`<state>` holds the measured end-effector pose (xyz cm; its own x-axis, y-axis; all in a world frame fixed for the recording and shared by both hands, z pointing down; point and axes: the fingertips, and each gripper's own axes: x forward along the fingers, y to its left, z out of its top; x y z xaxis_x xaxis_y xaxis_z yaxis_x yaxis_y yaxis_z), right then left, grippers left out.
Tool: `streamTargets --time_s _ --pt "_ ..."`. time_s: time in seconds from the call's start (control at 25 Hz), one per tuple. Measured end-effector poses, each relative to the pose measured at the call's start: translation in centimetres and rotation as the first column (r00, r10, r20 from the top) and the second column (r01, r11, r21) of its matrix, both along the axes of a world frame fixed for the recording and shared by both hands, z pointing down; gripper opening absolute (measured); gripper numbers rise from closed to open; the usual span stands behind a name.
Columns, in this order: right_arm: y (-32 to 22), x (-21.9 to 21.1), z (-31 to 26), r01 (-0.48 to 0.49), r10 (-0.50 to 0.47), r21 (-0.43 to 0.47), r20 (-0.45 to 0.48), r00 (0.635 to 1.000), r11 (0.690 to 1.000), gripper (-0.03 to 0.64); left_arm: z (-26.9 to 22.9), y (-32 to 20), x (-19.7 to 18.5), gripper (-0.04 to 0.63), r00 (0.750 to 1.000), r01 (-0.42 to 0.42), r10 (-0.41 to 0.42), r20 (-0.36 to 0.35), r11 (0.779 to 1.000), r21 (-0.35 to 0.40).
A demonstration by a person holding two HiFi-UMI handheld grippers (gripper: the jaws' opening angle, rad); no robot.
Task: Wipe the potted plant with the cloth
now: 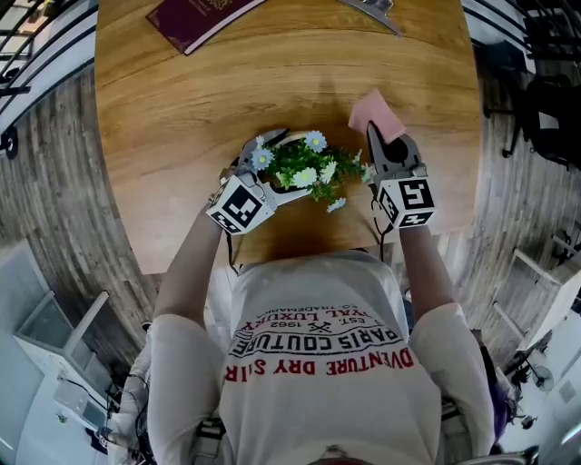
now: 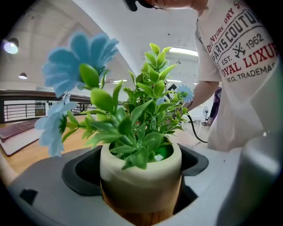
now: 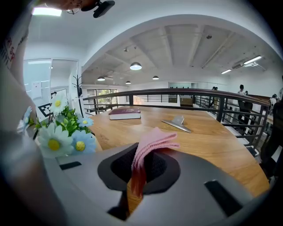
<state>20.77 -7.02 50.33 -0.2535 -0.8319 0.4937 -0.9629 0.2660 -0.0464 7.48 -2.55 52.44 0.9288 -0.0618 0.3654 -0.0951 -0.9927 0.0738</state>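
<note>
A small potted plant (image 1: 309, 171) with green leaves and blue and white flowers sits in a cream pot (image 2: 140, 170). My left gripper (image 1: 272, 173) is shut on the pot, its jaws pressed against both sides. My right gripper (image 1: 379, 136) is shut on a folded pink cloth (image 1: 375, 114), which sticks up from between the jaws in the right gripper view as cloth (image 3: 150, 145). The cloth is held just right of the plant (image 3: 62, 128), apart from its leaves.
A round wooden table (image 1: 200, 100) lies under both grippers. A maroon book (image 1: 200, 16) rests at its far edge, and a grey metal object (image 1: 372, 11) lies far right. Railings (image 3: 185, 95) ring the table. The person's shirt (image 1: 318, 363) fills the near side.
</note>
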Motion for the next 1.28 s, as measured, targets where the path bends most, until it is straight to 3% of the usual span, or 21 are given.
streamTargets --time_s 0.2,0.36,0.56,0.92,1.08,1.28 --pt "0.4 0.0 0.4 -0.007 0.007 -0.014 0.001 1.0 1.0 0.035 0.1 0.1 -0.1 0.506 1.0 -0.022 0.022 -0.004 1.0 -0.004" --pt "0.5 1.0 0.8 -0.01 0.01 -0.019 0.004 1.0 1.0 0.035 0.6 0.3 0.9 0.506 0.997 -0.064 0.064 0.032 0.998 -0.001" --pt "0.4 0.8 0.6 0.001 -0.001 -0.015 0.0 1.0 1.0 0.035 1.2 0.3 0.5 0.506 0.997 -0.048 0.048 0.065 0.999 -0.002" --pt "0.4 0.6 -0.6 0.041 -0.041 0.011 -0.014 0.999 0.999 0.035 2.6 0.1 -1.4 0.506 0.989 0.078 -0.077 0.124 0.997 -0.002" --pt "0.9 0.3 -1.7 0.046 -0.045 0.03 -0.016 0.999 0.999 0.035 1.2 -0.3 -3.0 0.506 0.982 0.174 -0.172 0.073 0.984 -0.025" --pt "1.4 -0.5 -3.8 0.079 -0.077 0.077 -0.03 0.997 0.994 0.035 -2.2 -0.5 -5.6 0.505 0.958 0.281 -0.283 0.054 0.959 0.035"
